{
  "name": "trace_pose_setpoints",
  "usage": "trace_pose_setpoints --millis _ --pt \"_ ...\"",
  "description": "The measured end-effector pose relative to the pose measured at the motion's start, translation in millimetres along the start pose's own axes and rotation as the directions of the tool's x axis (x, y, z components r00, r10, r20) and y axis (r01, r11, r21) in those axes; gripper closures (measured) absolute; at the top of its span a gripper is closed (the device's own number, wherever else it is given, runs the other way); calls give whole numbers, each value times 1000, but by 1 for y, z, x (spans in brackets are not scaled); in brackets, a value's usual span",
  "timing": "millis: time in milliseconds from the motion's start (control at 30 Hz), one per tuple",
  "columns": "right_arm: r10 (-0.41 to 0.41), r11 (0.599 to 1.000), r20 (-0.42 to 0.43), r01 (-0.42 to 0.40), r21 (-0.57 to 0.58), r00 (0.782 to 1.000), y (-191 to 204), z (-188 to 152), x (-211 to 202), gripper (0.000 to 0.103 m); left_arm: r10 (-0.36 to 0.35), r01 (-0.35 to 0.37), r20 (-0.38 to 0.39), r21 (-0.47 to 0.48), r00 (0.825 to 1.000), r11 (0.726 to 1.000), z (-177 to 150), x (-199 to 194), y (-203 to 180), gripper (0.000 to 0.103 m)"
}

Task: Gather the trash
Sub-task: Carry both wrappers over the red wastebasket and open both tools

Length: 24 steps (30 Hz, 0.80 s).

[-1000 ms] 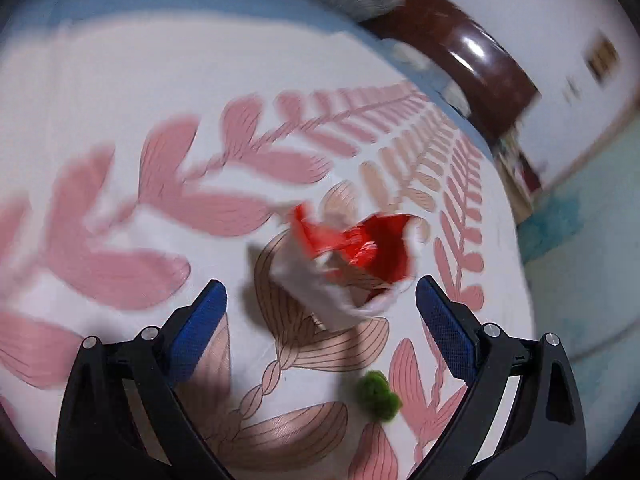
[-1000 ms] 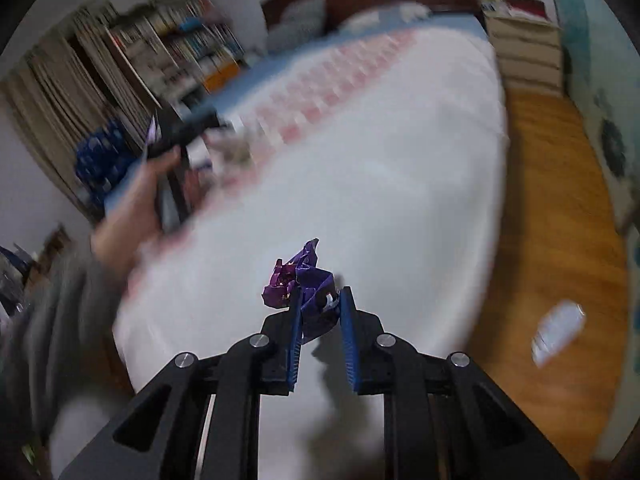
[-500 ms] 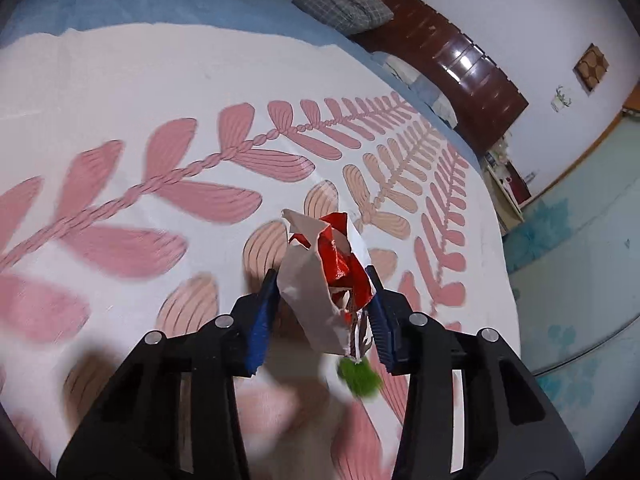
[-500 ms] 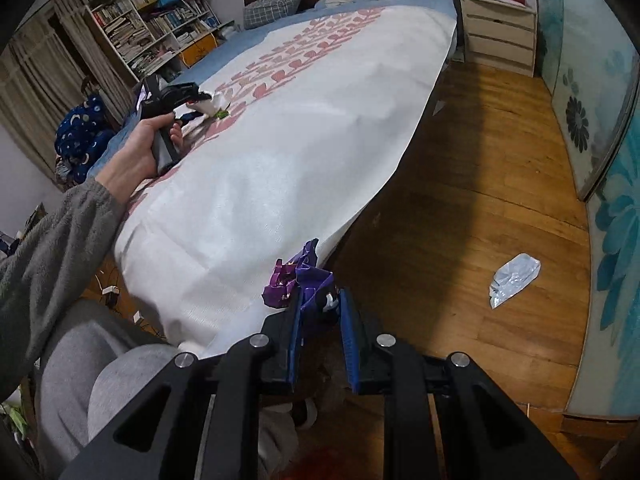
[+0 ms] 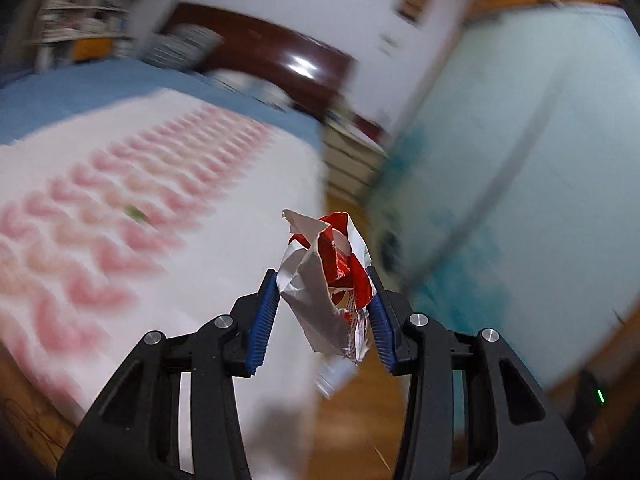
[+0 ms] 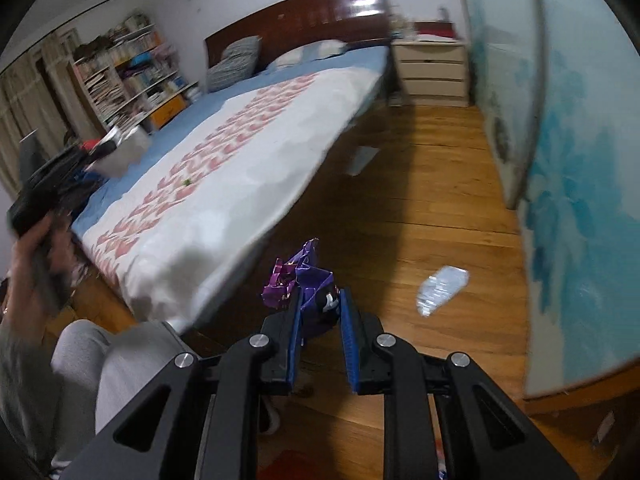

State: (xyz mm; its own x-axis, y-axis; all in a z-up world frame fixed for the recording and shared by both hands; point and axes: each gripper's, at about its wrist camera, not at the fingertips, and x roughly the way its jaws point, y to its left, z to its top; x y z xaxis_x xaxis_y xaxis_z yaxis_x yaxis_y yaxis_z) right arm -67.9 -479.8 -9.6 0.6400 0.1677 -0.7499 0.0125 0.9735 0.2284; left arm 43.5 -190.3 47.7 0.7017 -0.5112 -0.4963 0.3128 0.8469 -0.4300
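The left hand-held gripper [image 5: 323, 312] clamps a red wrapper [image 5: 328, 280] above the bed [image 6: 240, 168] edge; the right hand-held gripper [image 6: 320, 334] pinches a purple wrapper [image 6: 304, 284] over the wood floor [image 6: 432, 208], where a clear bag [image 6: 440, 289] lies.

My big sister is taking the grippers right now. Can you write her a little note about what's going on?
Left gripper: shut on the red and white wrapper, lifted off the bed.
Right gripper: shut on the purple wrapper, over the wooden floor.
Done: two pieces picked up.
Left: green bit on the bedspread, clear plastic on the floor. No bin in view.
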Motion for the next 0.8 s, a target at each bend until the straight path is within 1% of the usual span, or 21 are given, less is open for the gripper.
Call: trace_pose_setpoints --millis 33,67,100,133,167,200,233,300,333,367,433,500,533,567,600,633,667,700,733,767,800 --pt "-27 1000 5 27 13 1000 -20 -8 -17 83 -30 31 -30 18 999 999 -12 2 -19 60" --pt "-44 999 4 44 19 999 -32 -13 -26 83 -76 80 -74 45 994 996 -29 10 -48 60" --pt "-64 998 2 64 26 998 -44 -19 -36 83 -116 126 -124 69 985 990 -47 19 -76 60" --pt "-88 995 0 88 37 996 -59 -26 -46 83 -137 152 -165 82 977 985 -60 26 -92 60" --pt "-113 991 -6 113 65 994 -77 -38 -60 83 -166 193 -223 103 961 976 -77 37 -116 59" --pt "-128 988 -12 128 87 992 -91 -47 -68 83 -182 221 -268 123 946 967 -91 46 -134 59" --pt "-144 983 -21 146 113 989 -106 -57 -76 83 -190 248 -324 147 927 958 -110 56 -155 59" --pt "-172 967 -62 181 178 983 -141 -85 -89 83 -200 299 -434 173 878 938 -149 77 -190 59" --pt "-182 958 -88 197 209 979 -155 -100 -92 83 -194 312 -473 184 860 932 -161 84 -199 59" --pt "-189 943 -126 216 252 974 -173 -122 -94 83 -183 331 -529 200 829 922 -182 96 -212 59" --pt "-192 918 -181 242 313 965 -198 -156 -96 83 -174 381 -633 207 754 901 -220 118 -228 59" --pt "-183 883 -248 270 383 951 -220 -196 -94 83 -133 409 -787 162 603 898 -264 150 -236 59" --pt "-174 858 -289 289 424 941 -232 -219 -93 83 -115 413 -815 161 568 897 -274 157 -238 59" --pt "-162 844 -306 292 450 938 -237 -232 -91 83 -81 415 -832 188 550 890 -285 164 -242 59" --pt "-142 831 -318 288 476 937 -240 -243 -88 83 -39 426 -840 233 541 874 -294 169 -248 59" --pt "-125 820 -331 285 497 935 -242 -254 -85 83 -20 437 -848 253 530 863 -301 171 -253 59" --pt "-115 813 -342 286 507 933 -244 -263 -82 83 -11 445 -859 254 512 859 -308 174 -256 59" --pt "-109 812 -351 287 508 930 -246 -269 -80 82 -11 457 -878 238 478 857 -319 177 -257 59" --pt "-110 811 -357 291 508 927 -243 -270 -75 82 -1 465 -892 234 451 854 -328 179 -256 59" --pt "-109 806 -364 296 512 925 -244 -276 -73 81 17 467 -898 245 439 850 -333 183 -259 59" --pt "-107 801 -366 298 519 925 -246 -279 -73 81 49 475 -904 268 424 838 -343 184 -261 59"
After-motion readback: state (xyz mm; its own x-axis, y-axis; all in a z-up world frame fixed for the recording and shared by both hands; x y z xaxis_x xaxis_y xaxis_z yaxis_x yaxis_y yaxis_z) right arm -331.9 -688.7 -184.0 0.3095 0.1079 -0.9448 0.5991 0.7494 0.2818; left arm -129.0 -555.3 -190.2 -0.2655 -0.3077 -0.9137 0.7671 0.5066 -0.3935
